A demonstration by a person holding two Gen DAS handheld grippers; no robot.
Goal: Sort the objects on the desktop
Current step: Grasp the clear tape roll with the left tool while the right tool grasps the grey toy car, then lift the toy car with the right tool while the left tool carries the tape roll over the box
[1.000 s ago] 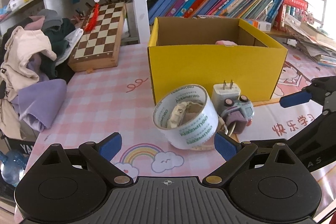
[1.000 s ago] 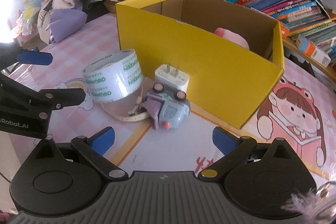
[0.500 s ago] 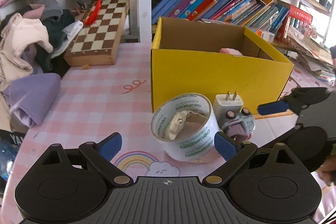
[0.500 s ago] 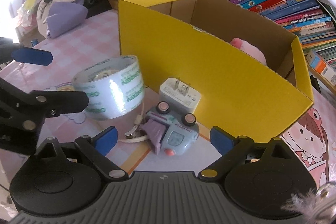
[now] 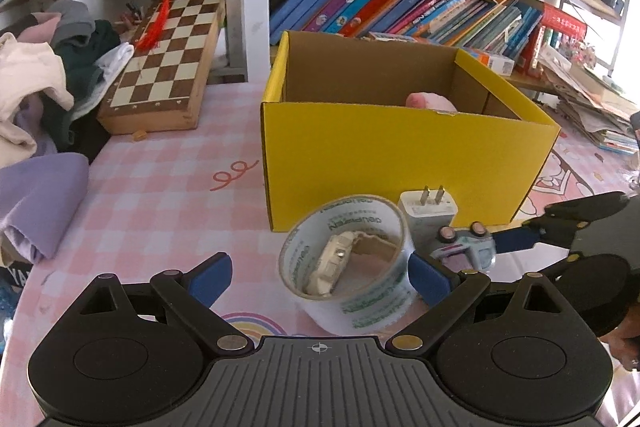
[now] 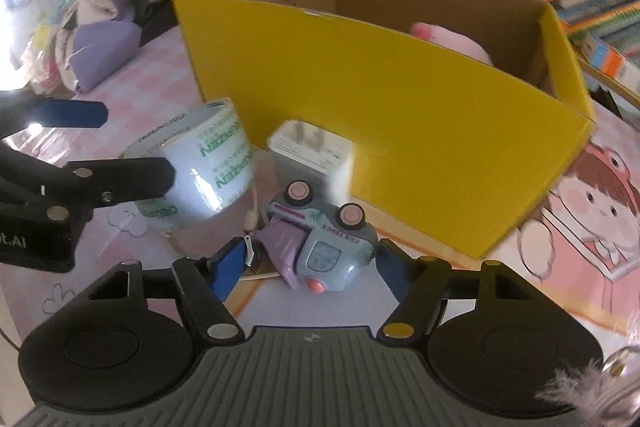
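A roll of clear tape stands on the pink tablecloth in front of a yellow cardboard box. A white plug adapter and a grey-blue toy truck lie beside it. A pink soft thing lies in the box. My left gripper is open around the tape roll's near side. My right gripper is open, its fingers on either side of the toy truck.
A wooden chessboard leans at the back left. Piled clothes lie at the left table edge. Rows of books fill the shelf behind the box. A stack of papers sits at the far right.
Both grippers have moved forward. My right gripper's fingers have narrowed and now flank the toy truck. My left gripper has come closer to the tape roll.
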